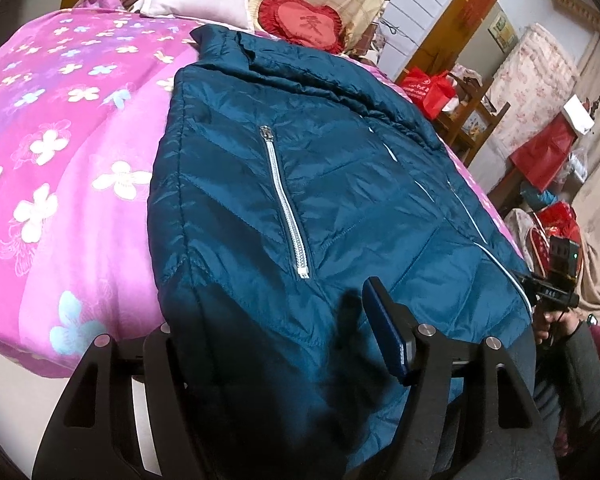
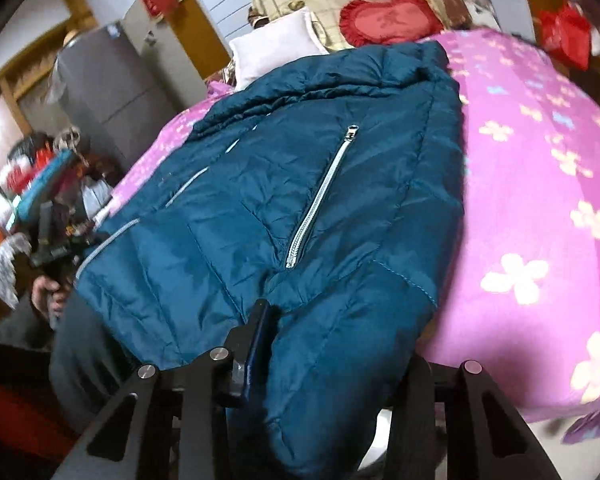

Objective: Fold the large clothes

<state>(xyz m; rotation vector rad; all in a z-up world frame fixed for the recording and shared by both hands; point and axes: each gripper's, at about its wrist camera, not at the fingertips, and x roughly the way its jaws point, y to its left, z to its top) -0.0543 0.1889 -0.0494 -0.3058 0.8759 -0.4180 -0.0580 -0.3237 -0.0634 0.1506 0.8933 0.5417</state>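
Pink floral bed [image 1: 60, 152], heart cushion [image 1: 306, 22], grey cabinet [image 2: 112, 92]
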